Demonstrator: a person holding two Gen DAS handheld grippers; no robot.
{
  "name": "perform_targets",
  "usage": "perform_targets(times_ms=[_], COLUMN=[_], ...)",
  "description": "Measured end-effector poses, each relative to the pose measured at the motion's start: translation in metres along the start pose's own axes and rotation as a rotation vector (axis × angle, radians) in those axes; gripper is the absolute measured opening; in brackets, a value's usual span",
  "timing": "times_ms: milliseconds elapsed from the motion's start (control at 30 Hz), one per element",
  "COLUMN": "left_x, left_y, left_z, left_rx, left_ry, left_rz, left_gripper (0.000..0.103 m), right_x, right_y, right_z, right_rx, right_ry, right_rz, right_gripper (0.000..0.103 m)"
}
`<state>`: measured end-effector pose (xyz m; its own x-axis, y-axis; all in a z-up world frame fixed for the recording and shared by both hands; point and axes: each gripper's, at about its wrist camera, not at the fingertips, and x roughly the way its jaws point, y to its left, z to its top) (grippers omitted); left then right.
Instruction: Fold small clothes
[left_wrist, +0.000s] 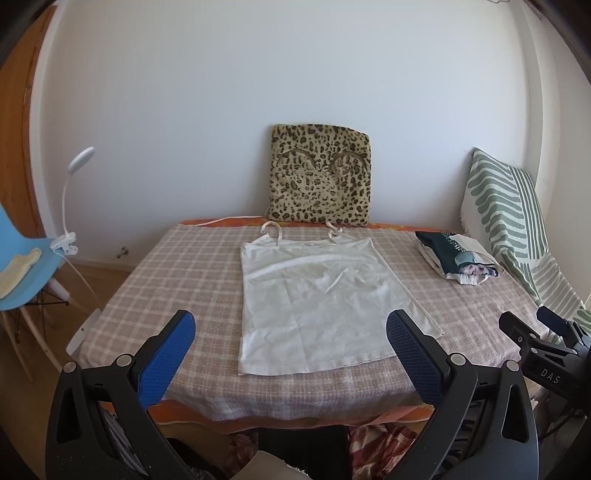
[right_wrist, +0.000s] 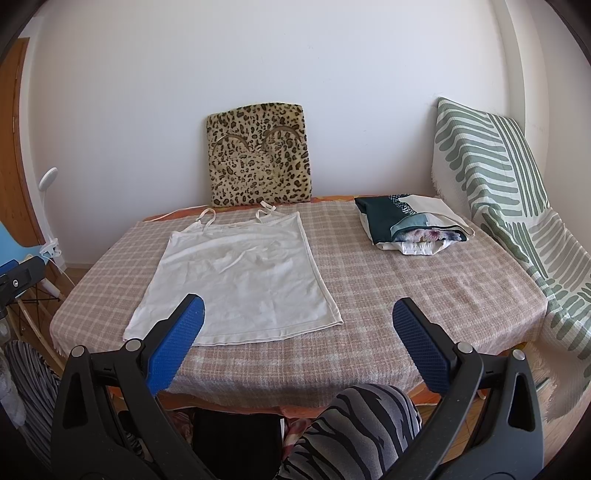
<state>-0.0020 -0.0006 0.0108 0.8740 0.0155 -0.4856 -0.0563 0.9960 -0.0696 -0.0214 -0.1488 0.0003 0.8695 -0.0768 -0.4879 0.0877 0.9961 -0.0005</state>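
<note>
White cami top (left_wrist: 317, 302) flat on table (left_wrist: 177, 280), L hand-held gripper (left_wrist: 290, 325) & R hand-held gripper (right_wrist: 299, 314) released

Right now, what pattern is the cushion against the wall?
Leopard print, tan with dark spots; the cushion shows best in the right wrist view.

Home: cushion (left_wrist: 320, 175), checked tablecloth (left_wrist: 177, 273)

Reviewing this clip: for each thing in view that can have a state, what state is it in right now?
White strappy camisole top: spread flat, unfolded, straps toward the wall.
Pile of dark green and white clothes: folded, stacked at the table's far right.
Left gripper: jaws open, empty, short of the top's hem.
Right gripper: jaws open, empty.
Leopard-print cushion: upright against the wall.
</note>
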Motion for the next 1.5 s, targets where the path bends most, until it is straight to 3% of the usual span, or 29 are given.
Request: perform_targets(times_ms=[1133, 1500], left_x=[0.003, 0.029], left_y=[-0.001, 0.009], left_z=[-0.002, -0.007], left_rx=[-0.002, 0.003], left_ry=[0.007, 0.048], left_rz=[-0.003, 0.004], left_gripper=[0.103, 0.103], right_x=[0.004, 0.024], right_y=[0.006, 0.019], right_z=[-0.001, 0.005], right_rx=[-0.003, -0.014], right_ry=[0.005, 0.023], right_rz=[0.004, 0.002], right_gripper=[0.103, 0.103])
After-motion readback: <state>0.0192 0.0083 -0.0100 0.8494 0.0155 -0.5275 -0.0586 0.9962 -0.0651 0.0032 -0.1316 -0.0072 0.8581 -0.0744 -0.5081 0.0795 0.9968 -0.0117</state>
